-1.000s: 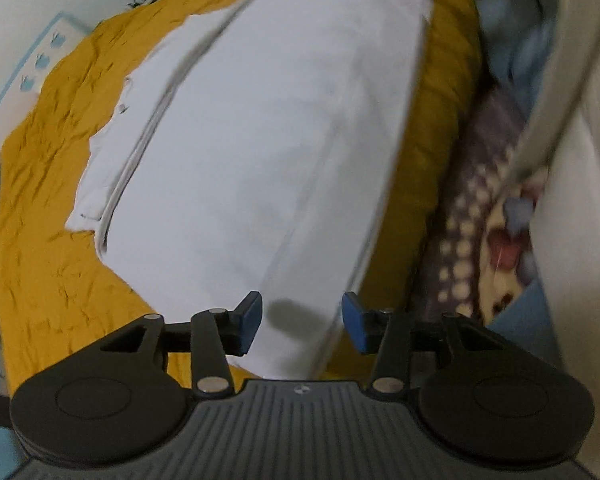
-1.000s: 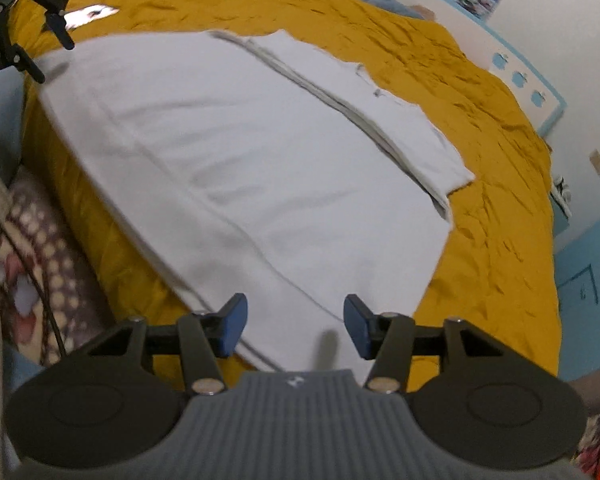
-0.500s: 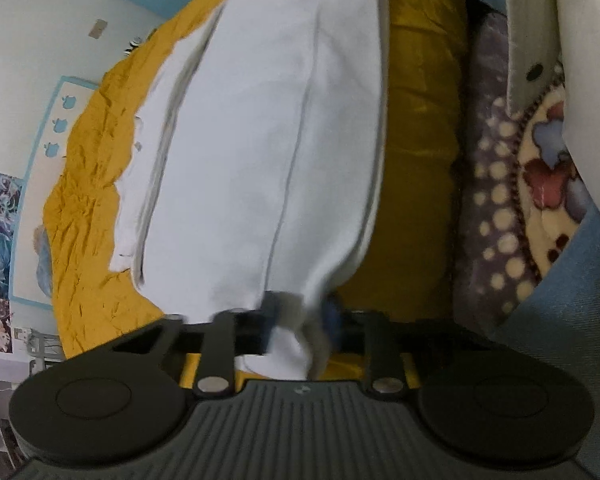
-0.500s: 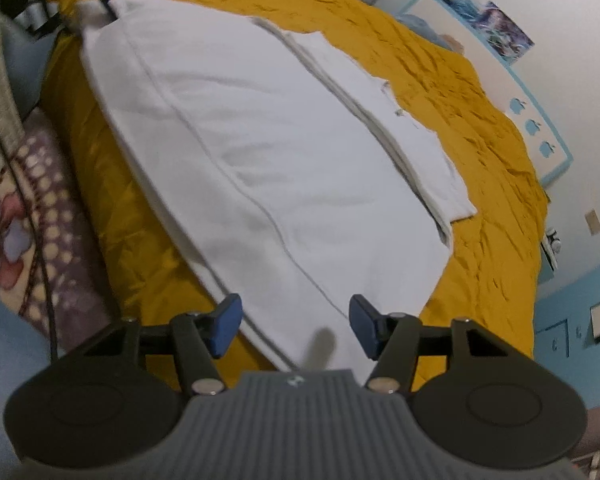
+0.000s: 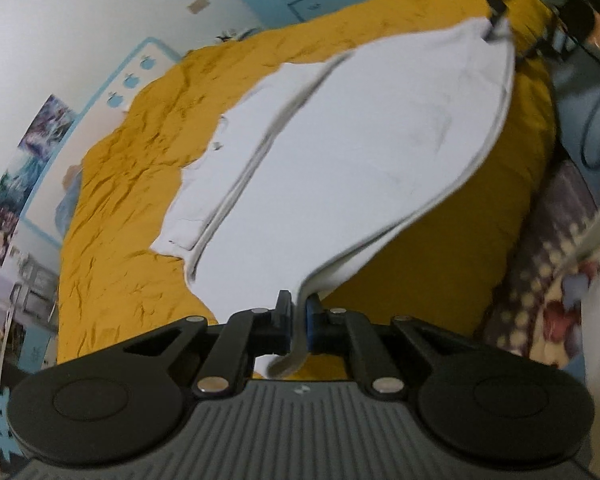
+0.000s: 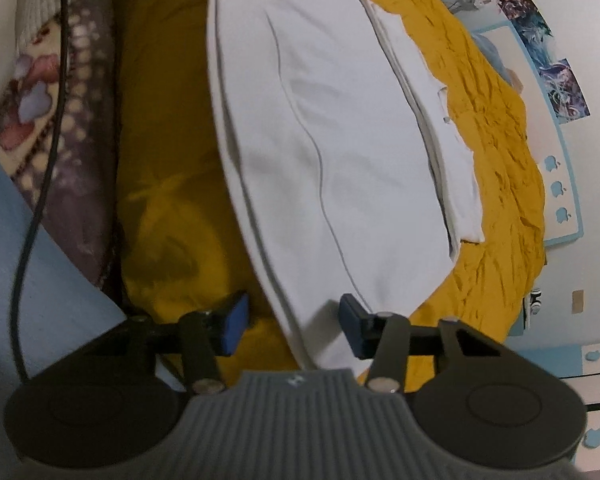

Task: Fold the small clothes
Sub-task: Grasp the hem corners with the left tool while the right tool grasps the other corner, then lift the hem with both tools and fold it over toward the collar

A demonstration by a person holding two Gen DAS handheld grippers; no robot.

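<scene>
A white garment [image 5: 360, 168] lies spread on a mustard-yellow bed cover [image 5: 132, 184], with one side folded in along its far edge. My left gripper [image 5: 298, 324] is shut on the garment's near corner, and the cloth edge rises off the bed. In the right wrist view the same garment [image 6: 332, 128] lies across the cover [image 6: 496, 128]. My right gripper [image 6: 292, 324] is open with the garment's near hem corner between its blue pads [image 6: 232, 320]. The right gripper also shows small at the garment's far corner in the left wrist view [image 5: 496, 28].
The bed's near side drops to a dotted patterned blanket [image 6: 60, 112] and pale blue fabric [image 6: 32, 280]. A black cable [image 6: 48, 160] hangs at the left of the right view. A white wall [image 5: 80, 32] with blue trim and posters stands behind the bed.
My left gripper closed on the garment's corner and lifted it, swinging its view across the bed. My right gripper moved down to the hem corner and stayed open.
</scene>
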